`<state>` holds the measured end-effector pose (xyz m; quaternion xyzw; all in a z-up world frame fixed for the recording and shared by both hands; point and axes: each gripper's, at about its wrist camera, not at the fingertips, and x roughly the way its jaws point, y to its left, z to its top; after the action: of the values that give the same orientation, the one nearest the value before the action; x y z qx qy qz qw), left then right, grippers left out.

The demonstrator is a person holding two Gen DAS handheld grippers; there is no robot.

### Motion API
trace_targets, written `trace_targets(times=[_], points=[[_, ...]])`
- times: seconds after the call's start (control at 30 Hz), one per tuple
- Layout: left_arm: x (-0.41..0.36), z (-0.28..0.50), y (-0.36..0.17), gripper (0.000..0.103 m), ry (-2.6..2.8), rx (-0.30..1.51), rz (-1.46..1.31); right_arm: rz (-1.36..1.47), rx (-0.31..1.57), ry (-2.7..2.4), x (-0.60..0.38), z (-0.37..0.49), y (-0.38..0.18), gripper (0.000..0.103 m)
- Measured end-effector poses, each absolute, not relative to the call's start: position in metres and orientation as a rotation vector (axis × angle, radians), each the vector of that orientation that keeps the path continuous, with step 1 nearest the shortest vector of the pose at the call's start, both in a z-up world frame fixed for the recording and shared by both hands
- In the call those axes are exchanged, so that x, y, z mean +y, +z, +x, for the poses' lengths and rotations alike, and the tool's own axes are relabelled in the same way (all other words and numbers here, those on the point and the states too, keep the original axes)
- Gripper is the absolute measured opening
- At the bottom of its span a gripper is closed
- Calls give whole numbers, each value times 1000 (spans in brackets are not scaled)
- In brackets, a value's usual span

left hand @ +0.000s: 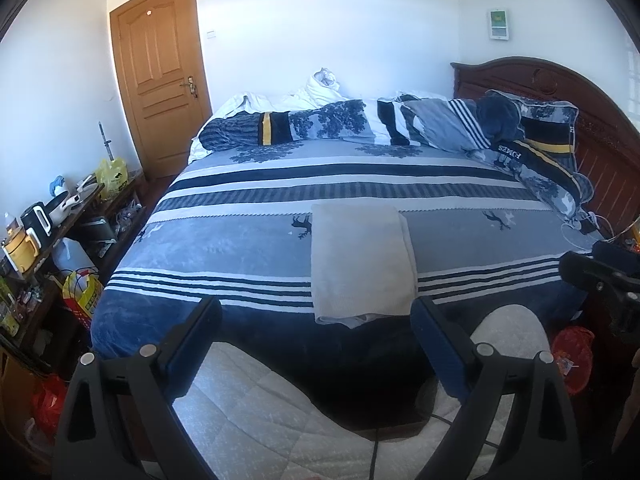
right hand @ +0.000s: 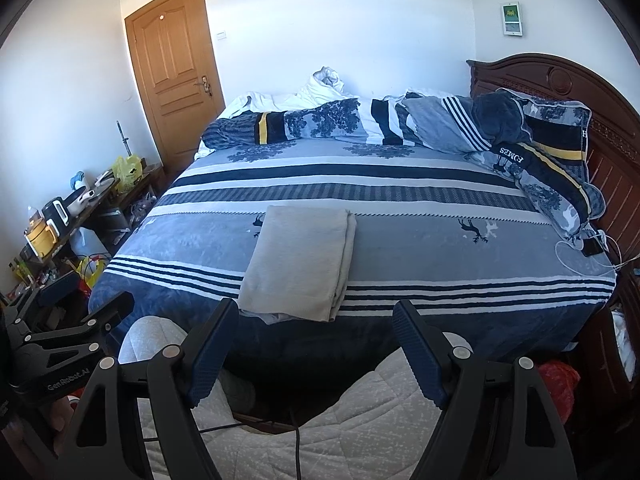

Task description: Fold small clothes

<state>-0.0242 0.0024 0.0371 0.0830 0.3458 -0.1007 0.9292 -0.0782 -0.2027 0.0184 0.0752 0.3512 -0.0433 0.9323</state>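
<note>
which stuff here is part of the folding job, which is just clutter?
Job:
- folded beige garment
- left gripper, open, empty
- right gripper, open, empty
- bedspread, the work surface

Clutter:
- rolled duvet
- pillows
- side table with kitchen items
- door

headboard (left hand: 600, 128) cut off rt

Folded cloth (left hand: 362, 264) on bed (left hand: 224, 240), near front edge. Rumpled duvet (left hand: 340, 122) across far side, pillows (left hand: 548, 148) right against headboard (left hand: 600, 136). Door (left hand: 160, 76) behind left. Cluttered shelf (left hand: 60, 224) left of bed. Left claw (left hand: 316, 344) and right claw (right hand: 316, 344) before bed, apart from cloth.
</note>
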Motion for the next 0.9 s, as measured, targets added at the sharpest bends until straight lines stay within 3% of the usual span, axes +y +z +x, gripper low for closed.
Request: trace_targets(times=[0.9], points=[[0, 66, 3, 95, -194, 840, 171, 86, 738, -79, -202, 5, -5, 84]])
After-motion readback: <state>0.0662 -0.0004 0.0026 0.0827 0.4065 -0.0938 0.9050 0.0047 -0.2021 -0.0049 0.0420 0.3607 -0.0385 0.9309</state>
